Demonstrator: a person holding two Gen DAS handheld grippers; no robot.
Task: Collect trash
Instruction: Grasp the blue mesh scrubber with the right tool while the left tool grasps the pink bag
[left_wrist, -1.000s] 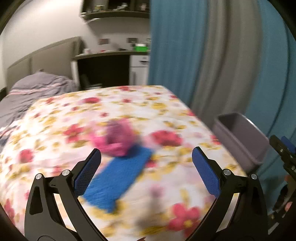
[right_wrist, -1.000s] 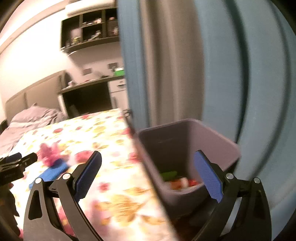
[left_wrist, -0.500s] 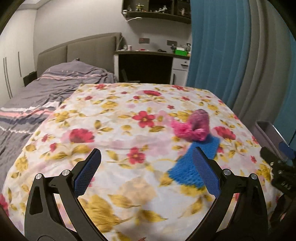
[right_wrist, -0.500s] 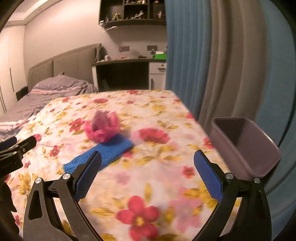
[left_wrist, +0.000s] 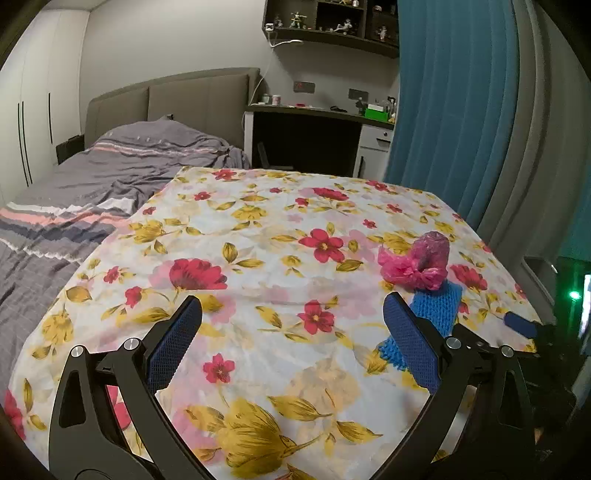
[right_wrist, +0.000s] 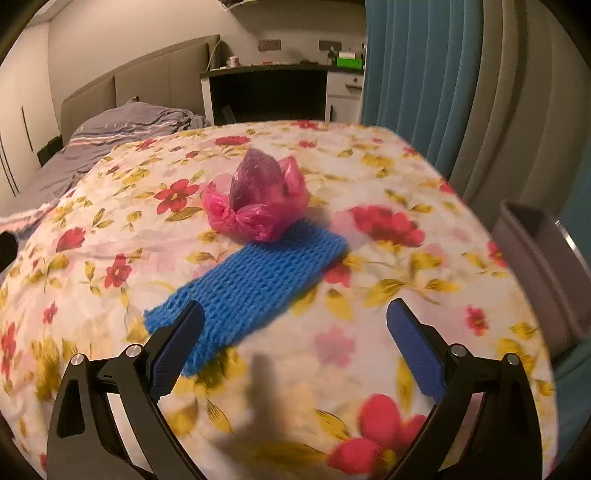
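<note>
Both claws gape wide, empty. The blue net (right_wrist: 255, 280) lies on the bed (right_wrist: 388, 306) just ahead-left of the right claw (right_wrist: 295, 347), long axis diagonal, pink bag (right_wrist: 258, 206) at its far end. Left claw (left_wrist: 291, 339) sits farther off.

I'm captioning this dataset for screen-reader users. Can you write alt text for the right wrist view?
An open, empty right gripper hovers over a floral sheet, facing a blue knit cloth with a pink bag at its far end. A grey bin stands at right, before blue curtains.
</note>
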